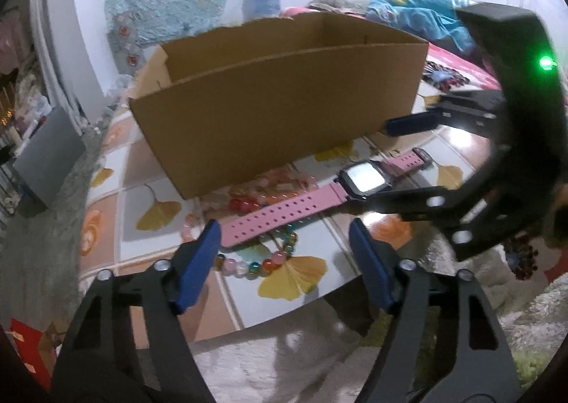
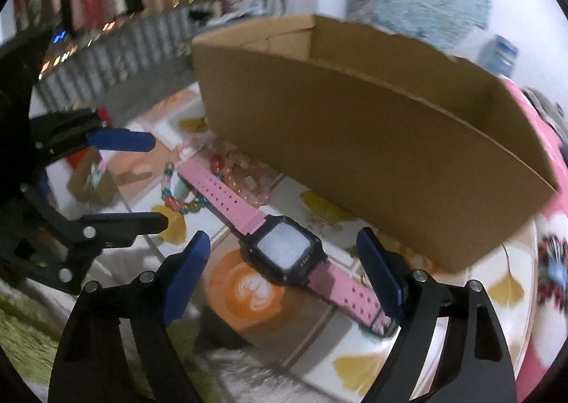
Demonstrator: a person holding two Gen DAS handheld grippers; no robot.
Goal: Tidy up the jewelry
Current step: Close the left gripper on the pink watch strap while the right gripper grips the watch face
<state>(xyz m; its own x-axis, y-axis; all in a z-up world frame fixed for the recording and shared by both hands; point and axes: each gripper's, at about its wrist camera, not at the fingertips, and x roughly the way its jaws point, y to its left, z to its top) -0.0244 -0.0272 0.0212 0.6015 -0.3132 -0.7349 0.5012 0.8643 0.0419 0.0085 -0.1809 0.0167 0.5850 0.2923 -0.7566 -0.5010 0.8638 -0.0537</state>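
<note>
A pink watch point(image 2: 284, 254) with a black square case lies flat on a low table point(image 2: 355, 364) whose top is printed with yellow leaves. The watch sits near the table's front edge, just in front of the box point(image 2: 372, 154), its two perforated straps stretched out in a line. One strap runs toward the table's left side and lies across a bracelet point(image 1: 262, 261) of round beads in orange, blue, pink and clear colours. More pinkish beads point(image 1: 269, 190), blurred, lie between that strap and the foot of the box, close against the cardboard.

The box is open-topped brown cardboard, long and shallow, standing upright toward the back of the table. Nothing can be seen inside it from either view.

The right gripper point(image 2: 280, 271) hangs over the watch case with its blue fingers point(image 2: 188, 271) set wide, one on each side of the case and clear of it. The far strap passes under the right finger; whether they touch cannot be told.

The left gripper point(image 1: 284, 261) hangs over the bracelet and the strap end near the front edge, fingers likewise wide apart and holding nothing.

A green rug point(image 2: 21, 342) lies below the table's front edge, and a pink patterned cloth point(image 2: 546, 261) lies beside its right end.
</note>
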